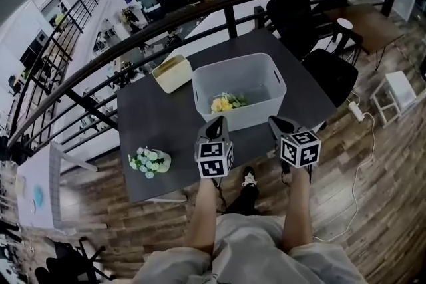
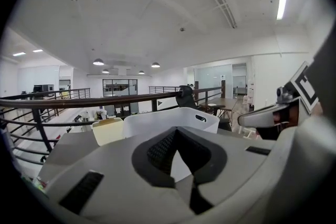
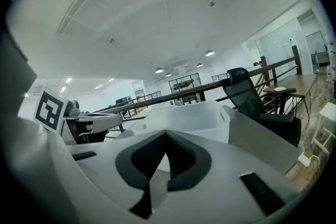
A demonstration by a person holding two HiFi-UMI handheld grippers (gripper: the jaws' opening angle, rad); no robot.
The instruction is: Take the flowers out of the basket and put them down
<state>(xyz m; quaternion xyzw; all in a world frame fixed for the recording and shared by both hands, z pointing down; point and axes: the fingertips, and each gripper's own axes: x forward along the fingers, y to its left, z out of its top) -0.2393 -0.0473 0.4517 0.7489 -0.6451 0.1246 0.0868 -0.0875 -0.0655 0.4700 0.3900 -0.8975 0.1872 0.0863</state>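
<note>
I read both tongs as shut and empty: the left gripper (image 1: 218, 122) shows its jaws meeting tip to tip with nothing between them, and the right gripper (image 1: 278, 122) shows the same. Both hang just near of the white basket (image 1: 247, 118), at its near wall. The yellow flowers (image 1: 225, 103) lie inside the basket toward its near-left corner, just beyond the left gripper. A white-and-green bunch (image 1: 149, 161) already lies on the dark table (image 1: 156, 120), well apart to the near left, and a cream box (image 1: 172, 72) stands at the basket's far-left corner. Hazards, as I judge them: entering with the jaws shut would only push or crush the flowers, so open first. The near wall stands between the tips and the flowers, and a low approach would strike the rim and shove the basket toward the far edge. Gripping blossoms instead of stems risks shedding petals. A release too close to the table's near edge could drop the flowers to the floor.
</note>
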